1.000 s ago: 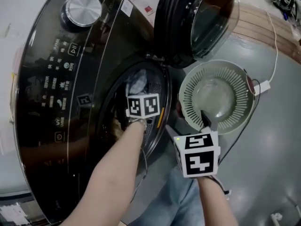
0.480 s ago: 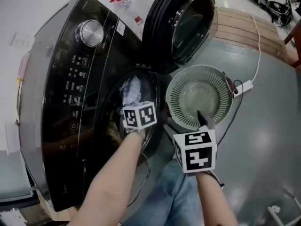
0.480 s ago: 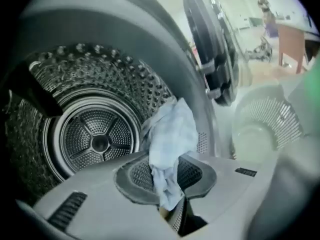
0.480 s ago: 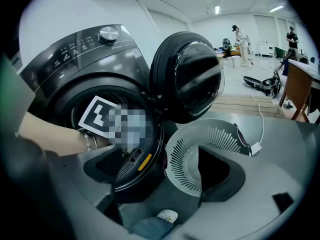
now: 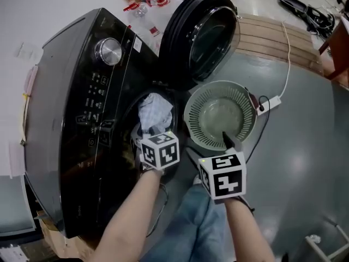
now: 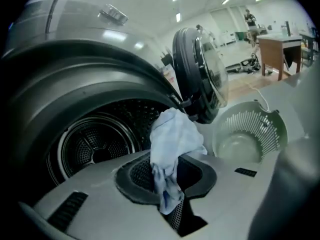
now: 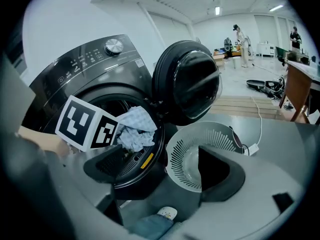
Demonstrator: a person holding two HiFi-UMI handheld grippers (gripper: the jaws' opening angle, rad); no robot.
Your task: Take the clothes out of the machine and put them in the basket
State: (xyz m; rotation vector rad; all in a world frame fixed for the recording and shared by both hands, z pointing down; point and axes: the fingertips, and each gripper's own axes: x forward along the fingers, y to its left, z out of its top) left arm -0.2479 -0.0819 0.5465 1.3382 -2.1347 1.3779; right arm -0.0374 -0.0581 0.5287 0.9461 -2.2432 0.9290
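On the left stands a big shiny black washing machine (image 5: 65,124) with a round silver knob (image 5: 108,51) on its front panel. The round hole in its front is open, and inside is a metal drum full of little holes (image 6: 95,144). Right in front of that hole is the left gripper (image 6: 167,186). Its two jaws are almost together and they pinch a soft pale blue cloth (image 6: 172,134). The cloth sticks up above the jaws in a crumpled bunch, and a short bit hangs down between them. It is up at the mouth of the machine, left of the basket and not touching it. Next comes the machine's round black door with a glass window (image 5: 202,37), swung wide open. Below the door, on the grey floor (image 5: 305,162), sits a round pale green plastic basket with slits in its wall (image 5: 197,100). The right gripper (image 7: 160,166) hangs over the near edge of the basket with its jaws wide apart, holding nothing. A thin white cable with a plug (image 5: 271,103) lies on the floor just right of the basket.
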